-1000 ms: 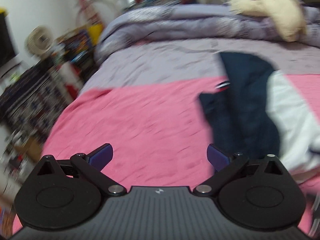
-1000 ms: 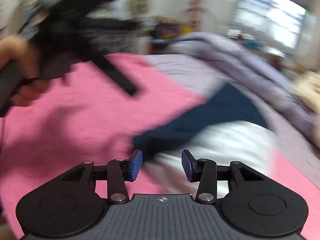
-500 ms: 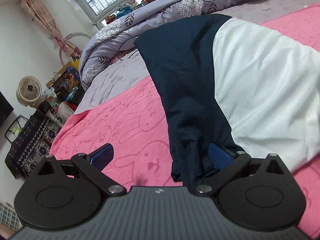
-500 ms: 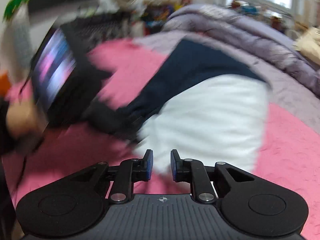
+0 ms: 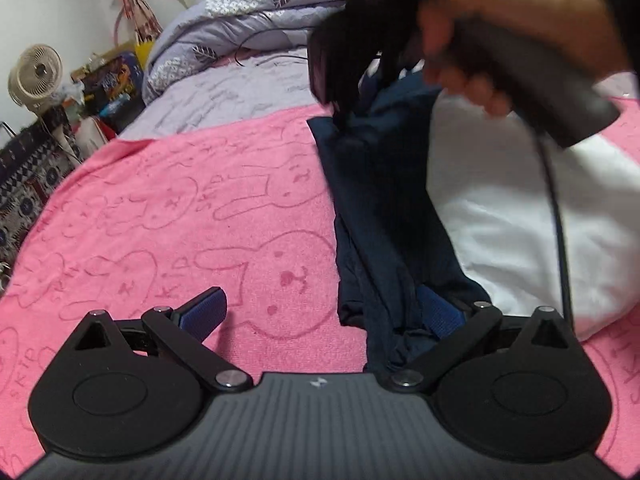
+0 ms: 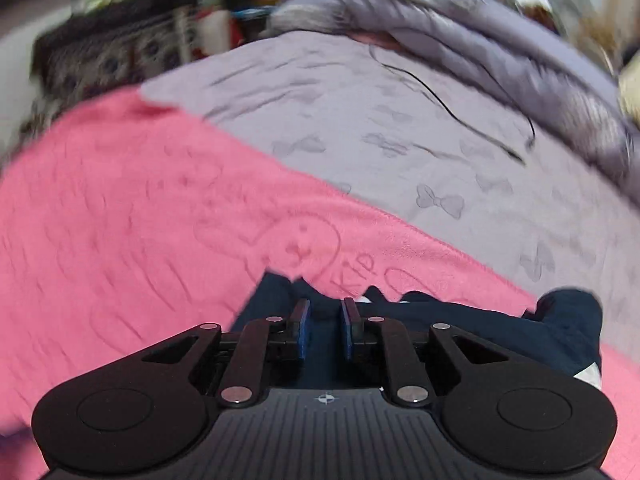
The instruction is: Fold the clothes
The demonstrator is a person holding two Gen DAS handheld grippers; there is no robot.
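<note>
A navy and white shirt [image 5: 500, 200] lies on a pink towel [image 5: 180, 208] on the bed. My left gripper [image 5: 320, 312] is wide open at the shirt's near navy edge [image 5: 380, 280]; the cloth drapes over its right finger. My right gripper [image 6: 323, 328] is nearly closed, a narrow gap between its blue pads, over the shirt's far navy edge [image 6: 460, 320]; whether it pinches cloth is unclear. In the left wrist view the right gripper and the hand holding it [image 5: 500, 20] hover above the shirt's far end.
The pink towel [image 6: 120, 220] covers a lavender sheet [image 6: 400, 140] with a black cable [image 6: 460, 120]. A bundled purple duvet [image 5: 248, 28] lies at the head. A fan [image 5: 36, 76] and cluttered shelves stand left of the bed.
The right gripper swung from the shirt's near side to its far navy edge, its jaws staying narrow. The left gripper stayed open at the near navy edge.
</note>
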